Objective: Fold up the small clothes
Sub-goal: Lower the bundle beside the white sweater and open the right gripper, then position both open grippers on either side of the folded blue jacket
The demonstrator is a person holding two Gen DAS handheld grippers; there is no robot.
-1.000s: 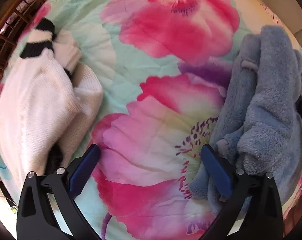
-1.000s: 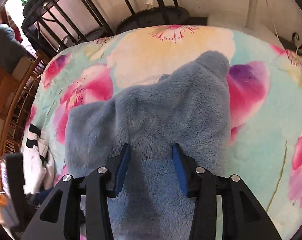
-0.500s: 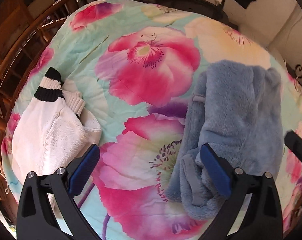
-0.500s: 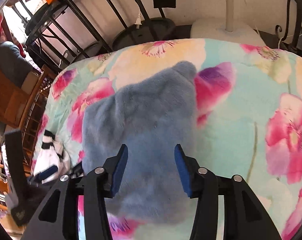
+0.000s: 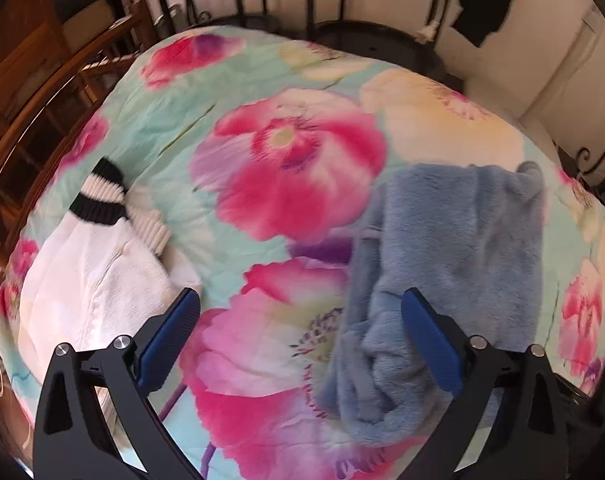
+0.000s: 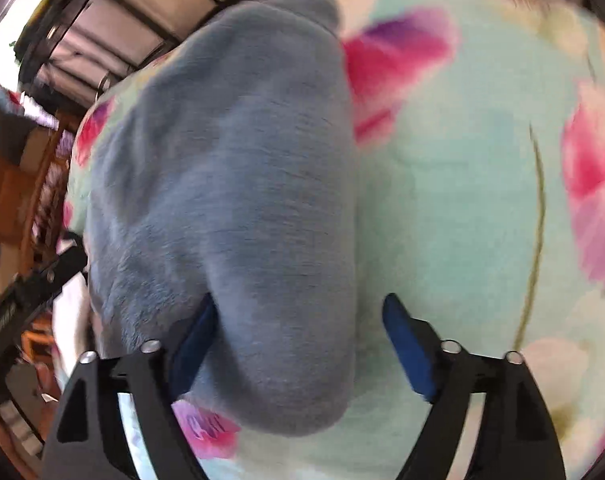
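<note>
A fluffy blue-grey garment (image 5: 454, 264) lies bunched on the floral bedspread (image 5: 294, 168), at the right of the left wrist view. A folded white knit garment with black-striped cuffs (image 5: 86, 272) lies at the left. My left gripper (image 5: 298, 332) is open and empty, held above the spread between the two garments. In the right wrist view the blue-grey garment (image 6: 238, 184) fills the left and middle. My right gripper (image 6: 298, 332) is open, its jaws wide; the garment's near edge lies between them, against the left finger, not pinched.
A dark metal bed frame (image 5: 342, 32) runs along the far edge of the bed. Wooden furniture (image 5: 30, 92) stands at the left. The left gripper's black body (image 6: 18, 300) shows at the left edge of the right wrist view.
My right gripper opened wider and dropped close to the blue-grey garment's near edge. My left gripper rose and pulled back, so more of the bed shows.
</note>
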